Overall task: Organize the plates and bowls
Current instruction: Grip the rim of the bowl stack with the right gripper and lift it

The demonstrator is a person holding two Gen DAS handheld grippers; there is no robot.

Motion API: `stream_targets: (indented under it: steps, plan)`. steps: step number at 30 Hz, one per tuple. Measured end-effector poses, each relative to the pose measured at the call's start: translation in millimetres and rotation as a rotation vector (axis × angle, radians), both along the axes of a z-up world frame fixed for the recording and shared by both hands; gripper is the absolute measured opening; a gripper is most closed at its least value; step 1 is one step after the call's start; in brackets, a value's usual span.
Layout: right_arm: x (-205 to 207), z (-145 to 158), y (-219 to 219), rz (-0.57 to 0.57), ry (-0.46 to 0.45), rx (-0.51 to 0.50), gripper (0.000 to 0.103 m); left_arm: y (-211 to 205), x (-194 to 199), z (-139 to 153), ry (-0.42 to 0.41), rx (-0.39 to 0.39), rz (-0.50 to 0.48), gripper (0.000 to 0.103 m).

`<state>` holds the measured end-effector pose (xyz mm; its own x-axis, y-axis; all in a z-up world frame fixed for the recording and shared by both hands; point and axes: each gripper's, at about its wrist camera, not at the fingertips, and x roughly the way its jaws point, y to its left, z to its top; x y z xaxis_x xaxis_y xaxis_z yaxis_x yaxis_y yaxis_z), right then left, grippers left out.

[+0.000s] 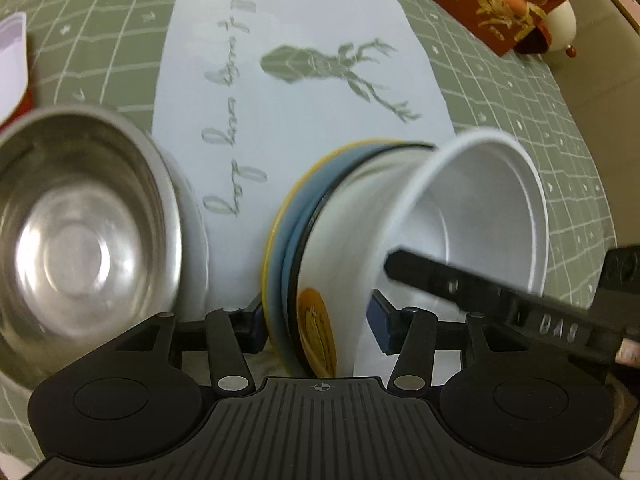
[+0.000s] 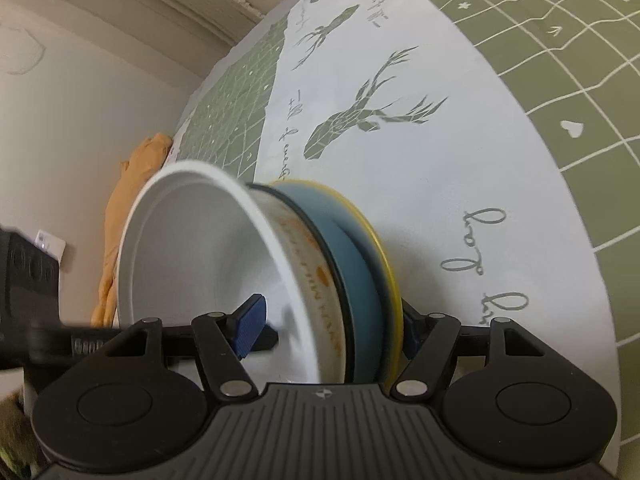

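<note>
1. Left wrist view: the left gripper point(image 1: 318, 322) has its jaws clamped across the near rim of a stack point(image 1: 320, 248), one blue pad under the yellow plate point(image 1: 276, 224), the other inside the patterned white bowl point(image 1: 352, 232). So the stack lies straight ahead, between the jaws, its flat face turned side-on to the camera.

2. Count in the same view: one yellow plate, one blue plate point(image 1: 298, 208), one patterned white bowl, one plain white bowl point(image 1: 480, 208) on top, and one steel bowl point(image 1: 80, 232) apart from the stack. The right gripper's finger point(image 1: 460, 284) reaches in from the other side, into the plain white bowl.

3. The stack seems lifted and tilted over the middle of the worktop point(image 1: 288, 112); whether it touches the cloth cannot be told.

4. Right wrist view: the right gripper point(image 2: 334, 322) straddles the same stack point(image 2: 320, 264), one pad inside the plain white bowl point(image 2: 192, 248), the other behind the yellow plate point(image 2: 390, 264). Its jaws look closed on the stack.

5. Both hands are equally near; my judgement is that the coming move depends on keeping the two grips level so nothing slides off.
</note>
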<state>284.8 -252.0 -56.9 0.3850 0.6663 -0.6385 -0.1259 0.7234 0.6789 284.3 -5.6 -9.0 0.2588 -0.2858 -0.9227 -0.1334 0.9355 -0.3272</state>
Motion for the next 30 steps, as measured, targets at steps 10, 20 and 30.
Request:
stream_targets:
  steps: [10,20,30]
  plan:
    - [-4,5,6,-0.009,-0.048,-0.101,0.068,3,6,5,-0.046,0.022,-0.004,0.044]
    - [-1,0,3,-0.010,-0.034,-0.106,0.067,-8,11,9,-0.055,0.085,-0.032,0.046]
    - [-1,-1,-1,0.001,-0.030,-0.109,0.066,-20,13,14,-0.070,0.147,-0.070,0.046]
